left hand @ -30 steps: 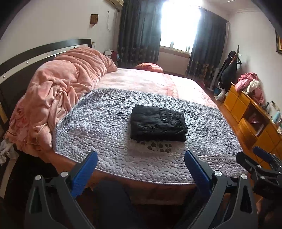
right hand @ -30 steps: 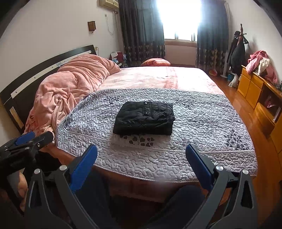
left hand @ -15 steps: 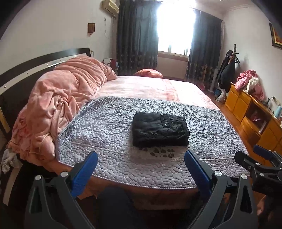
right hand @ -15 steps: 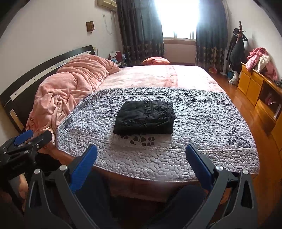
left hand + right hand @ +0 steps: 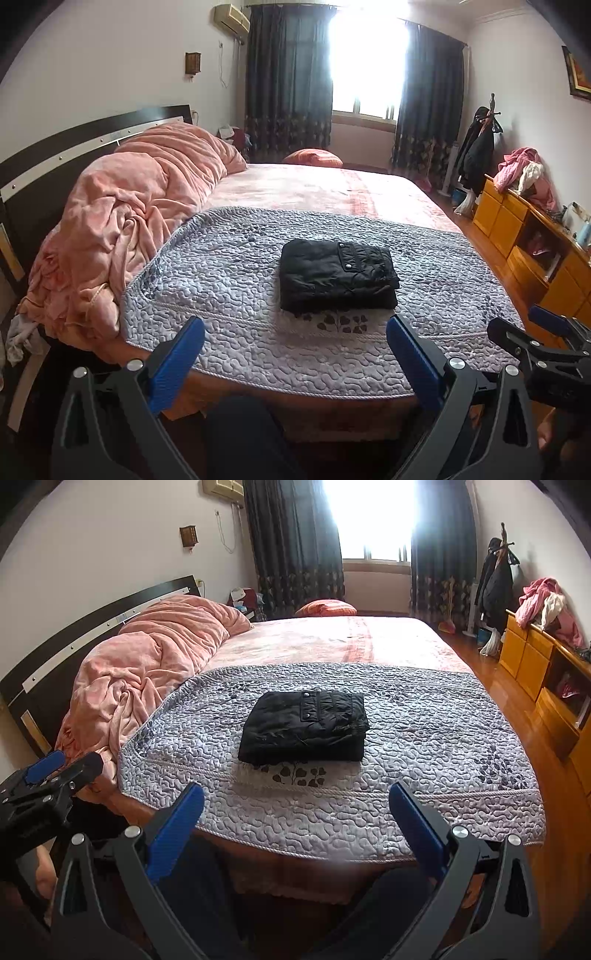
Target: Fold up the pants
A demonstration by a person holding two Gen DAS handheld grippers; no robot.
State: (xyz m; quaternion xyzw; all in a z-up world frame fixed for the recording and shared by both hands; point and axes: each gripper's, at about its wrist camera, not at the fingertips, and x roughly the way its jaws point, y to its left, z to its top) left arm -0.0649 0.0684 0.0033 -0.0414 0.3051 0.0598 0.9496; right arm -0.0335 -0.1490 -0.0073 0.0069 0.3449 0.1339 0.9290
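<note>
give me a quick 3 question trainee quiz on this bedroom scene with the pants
1. True or false: the folded black pants lie on the grey quilted bedspread.
2. The left gripper and right gripper are: A) both open, holding nothing; B) both shut on the pants; C) one open, one shut.
3. Fill in: the crumpled pink blanket is heaped against the dark ____ of the bed.

Key
1. True: they sit in a neat stack near the bedspread's near edge.
2. A: the blue fingers stand wide apart, short of the bed.
3. headboard
</note>
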